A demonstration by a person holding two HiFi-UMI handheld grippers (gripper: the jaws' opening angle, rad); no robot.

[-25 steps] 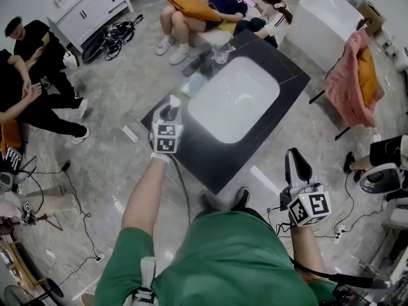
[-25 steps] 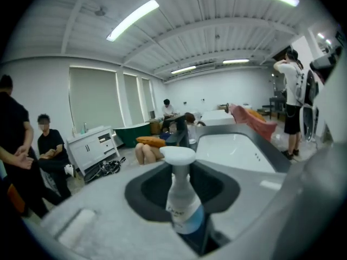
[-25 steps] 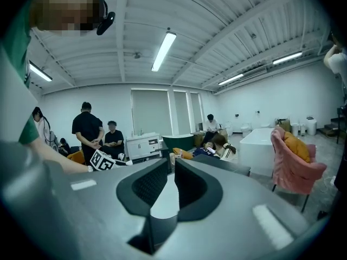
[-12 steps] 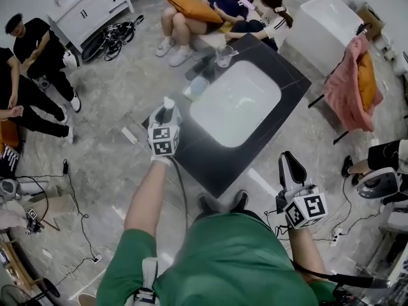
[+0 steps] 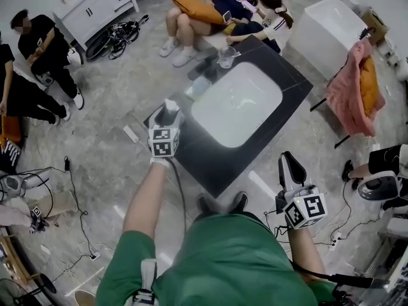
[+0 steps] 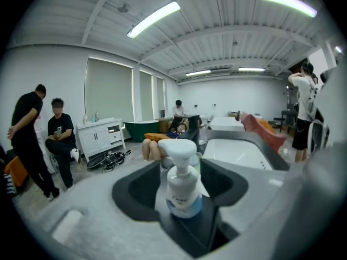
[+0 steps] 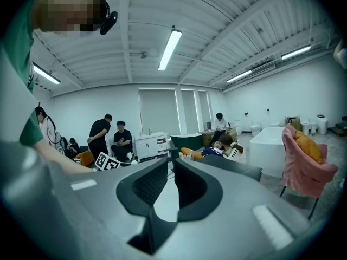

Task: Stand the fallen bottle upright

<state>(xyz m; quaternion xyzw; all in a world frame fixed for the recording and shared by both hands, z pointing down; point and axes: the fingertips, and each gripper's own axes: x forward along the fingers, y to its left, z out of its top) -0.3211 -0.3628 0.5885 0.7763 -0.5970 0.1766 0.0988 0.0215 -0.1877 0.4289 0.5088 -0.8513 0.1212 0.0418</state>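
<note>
White plastic pump bottle with a blue base [image 6: 181, 184] standing upright at the left corner of the black countertop with the white oval basin [image 5: 210, 164], between the left gripper [image 5: 167, 115] jaws just thrown wide, pads off it. So basically job done, just needs backing off. Versus 1 second ago: same bottle spot, squeeze gone; right gripper [image 7: 172, 184] unchanged beside the counter, nearly closed, empty.

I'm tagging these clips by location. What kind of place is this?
Probably a big open studio or showroom fitted with bathroom furniture, not a home bathroom: a dark counter with a white sunken basin, a white bathtub and a white vanity cabinet stand apart on a wide marble-look floor.
</note>
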